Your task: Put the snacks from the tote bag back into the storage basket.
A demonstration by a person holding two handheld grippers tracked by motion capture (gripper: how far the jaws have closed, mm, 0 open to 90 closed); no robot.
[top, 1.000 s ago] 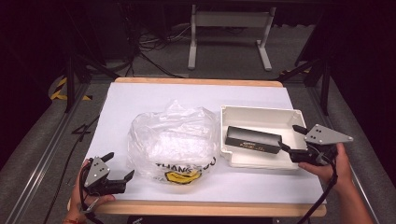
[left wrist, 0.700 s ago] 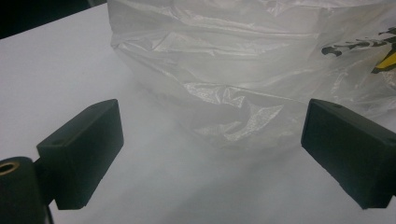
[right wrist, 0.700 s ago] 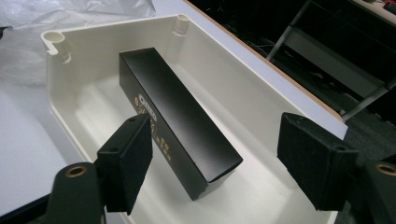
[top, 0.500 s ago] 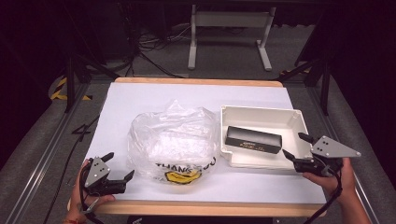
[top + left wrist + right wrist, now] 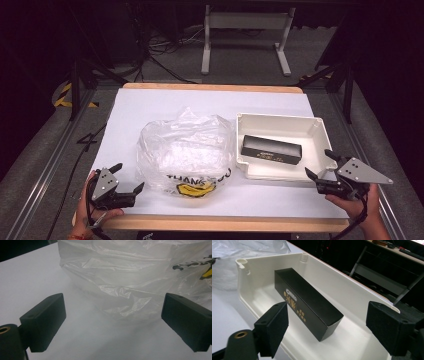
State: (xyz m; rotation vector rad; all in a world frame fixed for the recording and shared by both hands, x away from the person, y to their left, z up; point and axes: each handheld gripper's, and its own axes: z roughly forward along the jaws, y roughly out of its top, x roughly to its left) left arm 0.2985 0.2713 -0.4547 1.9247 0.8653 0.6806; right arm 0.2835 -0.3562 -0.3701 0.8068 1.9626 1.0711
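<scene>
Box (image 5: 308, 302) lying in tray (image 5: 352, 290), just ahead of right gripper (image 5: 324, 170), jaws wide, lately opening, nothing between. Left gripper (image 5: 131, 186) gaping beside bag (image 5: 130, 277) on surface (image 5: 150, 107). Next, likely: advance, straddle box end, close.

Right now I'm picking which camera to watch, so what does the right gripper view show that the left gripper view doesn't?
The right gripper view shows the black box lying in the white tray, beyond the open right gripper. The left gripper view shows yellow and black print on the plastic bag, beyond the open left gripper. Both show that bag, the white table, and nothing between the jaws.
</scene>
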